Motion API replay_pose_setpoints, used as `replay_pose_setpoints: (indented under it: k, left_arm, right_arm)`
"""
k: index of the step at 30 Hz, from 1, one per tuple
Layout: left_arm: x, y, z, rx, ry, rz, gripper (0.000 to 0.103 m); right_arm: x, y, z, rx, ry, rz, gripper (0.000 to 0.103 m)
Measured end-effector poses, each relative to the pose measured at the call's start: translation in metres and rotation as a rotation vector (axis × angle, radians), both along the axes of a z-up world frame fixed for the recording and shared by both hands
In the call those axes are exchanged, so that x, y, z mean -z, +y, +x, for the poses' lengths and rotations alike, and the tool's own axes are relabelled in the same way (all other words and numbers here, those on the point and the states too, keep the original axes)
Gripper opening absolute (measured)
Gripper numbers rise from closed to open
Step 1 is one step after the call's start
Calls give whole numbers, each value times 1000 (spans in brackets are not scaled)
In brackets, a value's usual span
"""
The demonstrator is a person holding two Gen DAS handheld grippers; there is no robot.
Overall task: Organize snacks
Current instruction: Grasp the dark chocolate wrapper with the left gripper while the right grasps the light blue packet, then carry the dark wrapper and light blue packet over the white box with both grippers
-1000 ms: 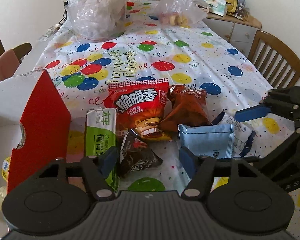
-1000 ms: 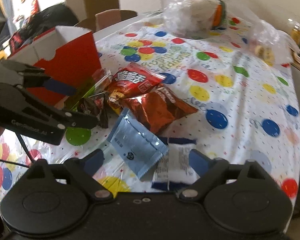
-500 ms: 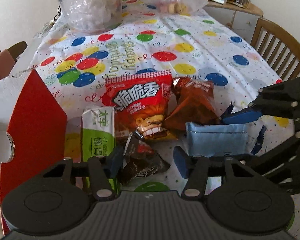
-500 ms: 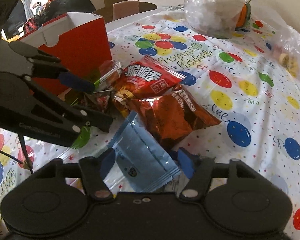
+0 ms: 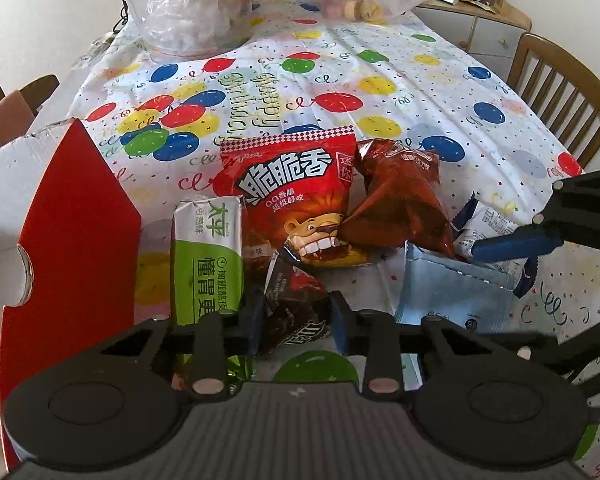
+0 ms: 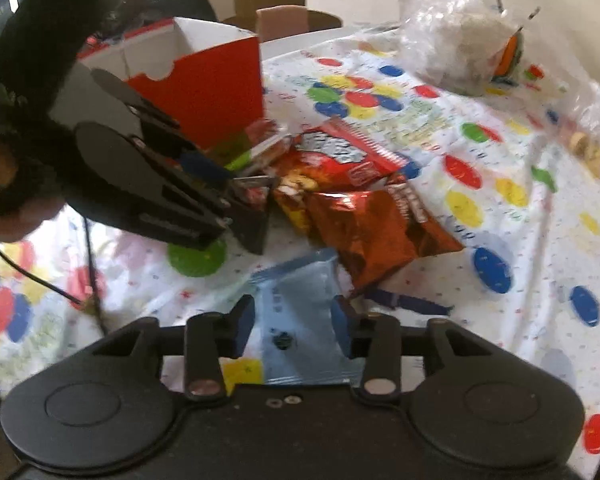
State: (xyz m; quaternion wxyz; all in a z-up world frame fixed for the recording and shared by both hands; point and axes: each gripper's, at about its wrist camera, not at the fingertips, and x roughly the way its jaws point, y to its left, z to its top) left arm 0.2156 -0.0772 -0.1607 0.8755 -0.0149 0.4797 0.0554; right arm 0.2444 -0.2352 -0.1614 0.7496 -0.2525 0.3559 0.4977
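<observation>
Snack packets lie heaped on a balloon-print tablecloth (image 5: 380, 60). My left gripper (image 5: 296, 316) is closing, its blue pads pressing both sides of a dark brown packet (image 5: 296, 300). From the right wrist view that packet (image 6: 252, 216) hangs tilted at the left gripper's tips. My right gripper (image 6: 294, 320) is closing too, its pads pinching a light-blue packet (image 6: 300, 300) that bends between them. Behind lie a red lion bag (image 5: 296, 188), a shiny brown bag (image 5: 400, 200), a green-and-white pack (image 5: 208, 256) and a white-and-blue packet (image 5: 488, 228).
An open red cardboard box (image 5: 72, 240) stands at the left, right beside the green pack. Two clear plastic bags (image 5: 192, 4) sit at the table's far end. A wooden chair (image 5: 560, 92) stands at the right edge. A cable (image 6: 88, 272) trails under the left gripper.
Both pairs of jaws have narrowed onto their packets. The right gripper shifted from the white packet to the light-blue one, whose edge has risen. The dark packet now stands tilted up.
</observation>
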Motion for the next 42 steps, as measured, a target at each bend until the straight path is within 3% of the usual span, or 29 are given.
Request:
replay_pose_setpoints:
  k: [3,5,12,16,20,31,42]
  left_arm:
    - [0,1,-1,-5,-1,-7,30]
    - [0,2,-2,-10,0,-12,30]
    - [-1,7,-8,-37,11,-48,28]
    - [-2,9,-11,-48,16,-64,27]
    - [-5,9,-17,-55,17,-84,27]
    - [-24,6,-41,-53,-6,-145,27]
    - [-76,24,-79,-51,-95,-144,27]
  right_arm:
    - [0,1,0,-15,-1,-4,59]
    - [2,2,0,-23,-3,-5,76]
    - [9,9,8,-14,31,-26,70]
    - [16,10,16,3,102,-49,51]
    - [16,9,13,1,106,-55,45]
    - [-1,-7,-1,68,148,-17,45]
    - [-58,-12,-39,154,143,71,45]
